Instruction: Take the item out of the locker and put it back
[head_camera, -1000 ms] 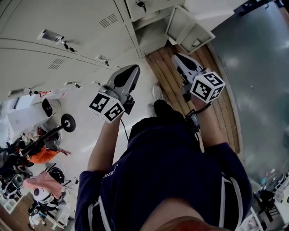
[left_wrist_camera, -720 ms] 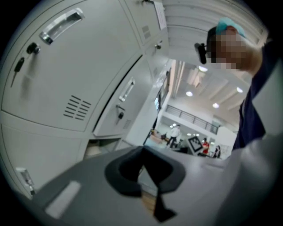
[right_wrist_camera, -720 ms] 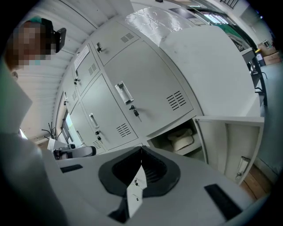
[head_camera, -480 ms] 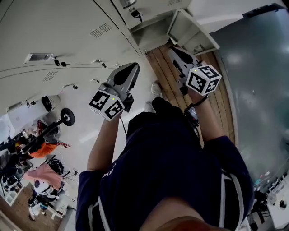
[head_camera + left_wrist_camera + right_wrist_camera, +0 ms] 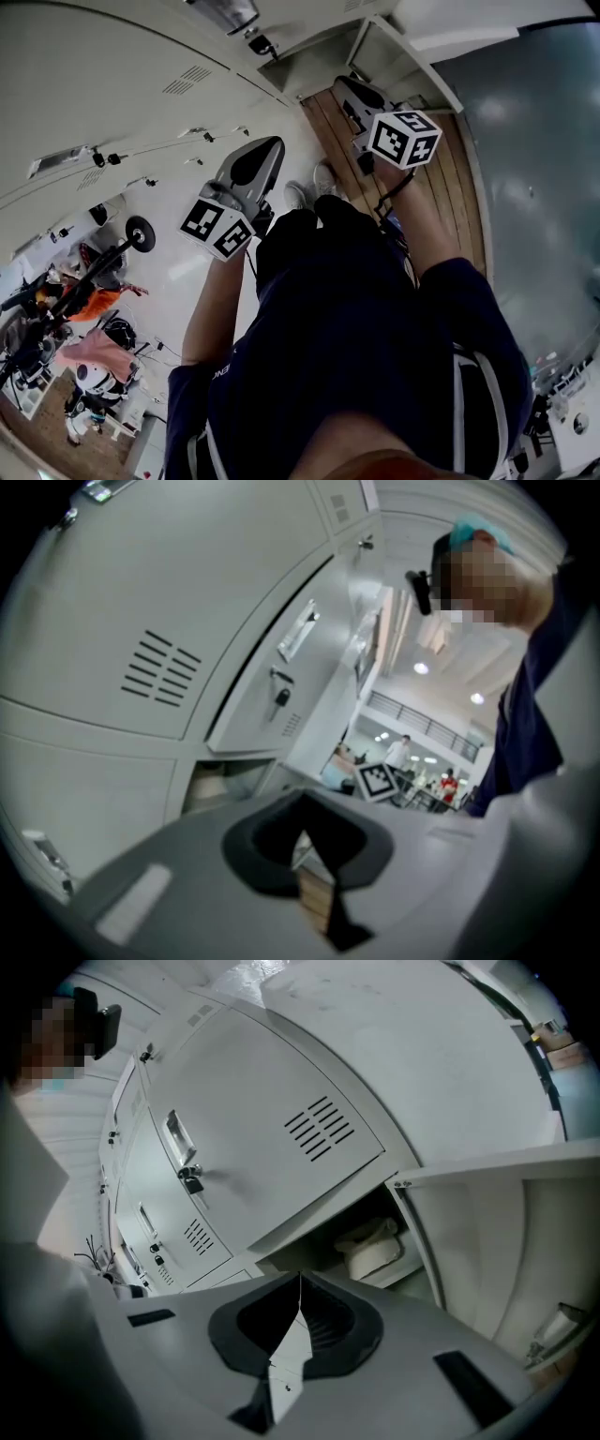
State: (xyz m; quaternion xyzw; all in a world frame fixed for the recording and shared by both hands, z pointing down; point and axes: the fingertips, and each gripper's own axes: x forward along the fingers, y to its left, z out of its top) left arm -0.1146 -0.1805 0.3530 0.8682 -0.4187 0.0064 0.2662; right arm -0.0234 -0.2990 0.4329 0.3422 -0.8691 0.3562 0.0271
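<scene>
The right gripper (image 5: 300,1283) has its jaws pressed together with nothing between them, and it points toward an open locker (image 5: 319,1234). The item (image 5: 375,1246), a pale, soft-looking bundle, lies inside that compartment, well apart from the jaws. The locker's door (image 5: 511,1241) stands swung out to the right. The left gripper (image 5: 302,836) likewise has its jaws together and empty, aimed along a row of grey locker doors (image 5: 141,621). In the head view the person holds both grippers out in front, the right one above a wooden floor (image 5: 450,187).
</scene>
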